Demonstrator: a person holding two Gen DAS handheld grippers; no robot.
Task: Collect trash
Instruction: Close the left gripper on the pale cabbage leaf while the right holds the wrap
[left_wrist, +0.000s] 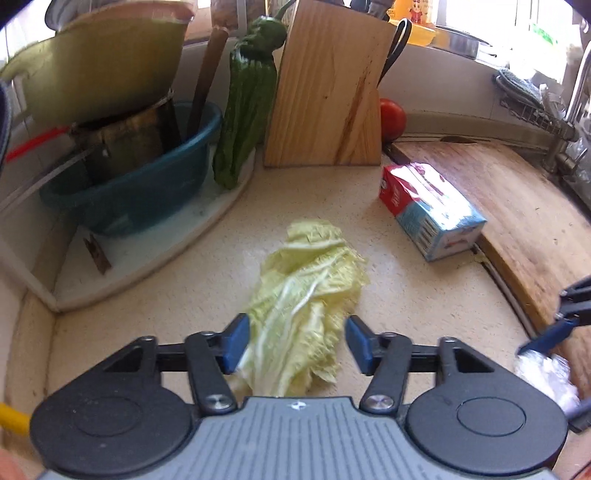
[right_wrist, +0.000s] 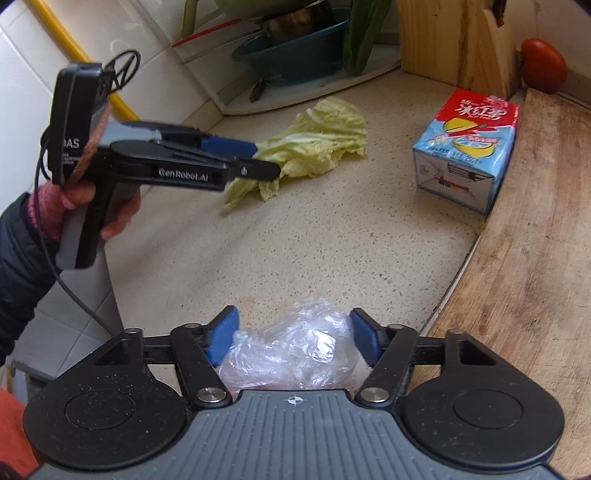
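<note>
A pale green cabbage leaf (left_wrist: 306, 295) lies on the speckled counter; it also shows in the right wrist view (right_wrist: 314, 142). My left gripper (left_wrist: 297, 343) is open, its blue pads on either side of the leaf's near end. A crumpled clear plastic wrap (right_wrist: 295, 350) lies between the open pads of my right gripper (right_wrist: 293, 339); it also shows in the left wrist view (left_wrist: 546, 376). A red and blue drink carton (left_wrist: 430, 210) lies on its side by the cutting board, also seen from the right wrist (right_wrist: 467, 147).
A wooden cutting board (left_wrist: 517, 206) lies to the right. A wooden knife block (left_wrist: 325, 88), a tomato (left_wrist: 392, 119), a green pepper (left_wrist: 245, 103) and a teal basin (left_wrist: 140, 184) with pots stand at the back. A sink rack (left_wrist: 535, 110) is far right.
</note>
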